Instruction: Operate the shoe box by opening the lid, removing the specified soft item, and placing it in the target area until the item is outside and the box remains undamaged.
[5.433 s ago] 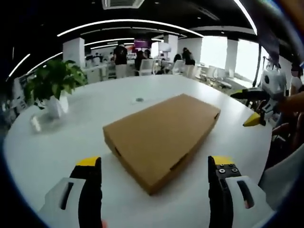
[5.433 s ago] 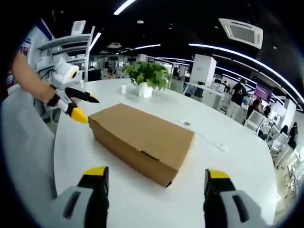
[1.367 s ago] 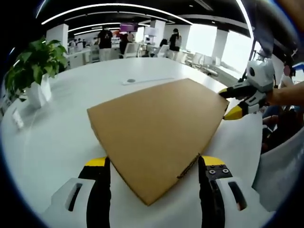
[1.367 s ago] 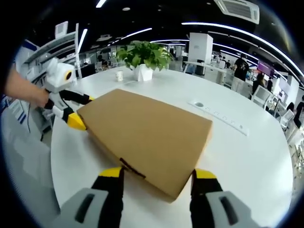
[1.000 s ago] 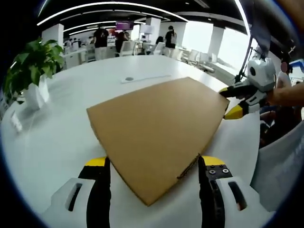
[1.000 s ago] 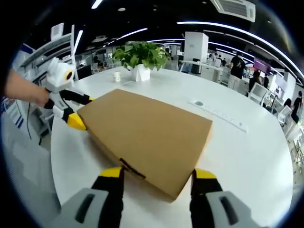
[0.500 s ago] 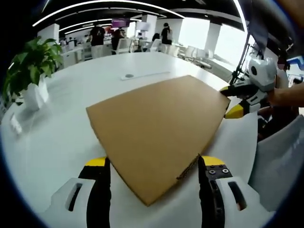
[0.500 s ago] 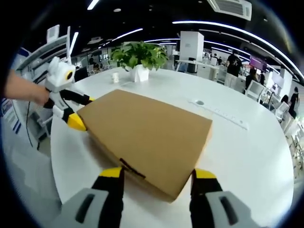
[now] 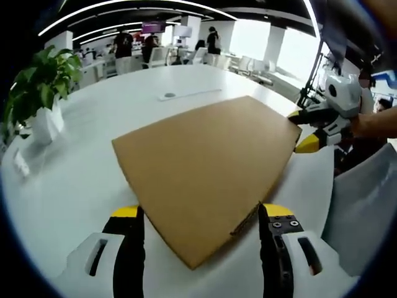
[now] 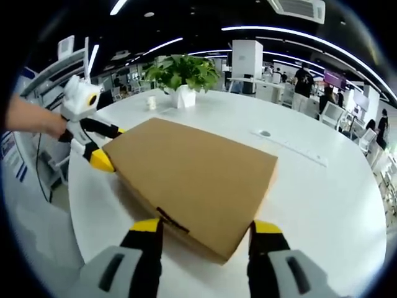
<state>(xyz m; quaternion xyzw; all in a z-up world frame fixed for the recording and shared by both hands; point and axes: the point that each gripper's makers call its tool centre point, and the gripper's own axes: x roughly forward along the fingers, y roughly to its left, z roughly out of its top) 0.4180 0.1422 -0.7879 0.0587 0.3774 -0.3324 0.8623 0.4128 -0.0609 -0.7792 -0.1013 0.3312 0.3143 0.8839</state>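
Shoe box (image 9: 205, 171): flat brown cardboard, lid down, lay on white round table (image 9: 68, 180); I had it held at two opposite corners.
Left gripper (image 9: 197, 217): my jaws stood apart, one on each side of the box's near corner, yellow tips against its sides; gripping the box there.
Right gripper (image 10: 205, 231): same at the other end, jaws straddled the near corner, tips against the cardboard; gripping the box.
Cross-check: in right gripper view, left gripper sat at 9 o'clock on the far corner, a hand (image 10: 37, 121) behind it. In left gripper view, right gripper (image 9: 308, 131) sat at 3 o'clock on the far corner.
Potted plant (image 10: 181, 76): 12 o'clock past the box in right gripper view, well apart.
Background: office desks, people standing, too small for me to read.
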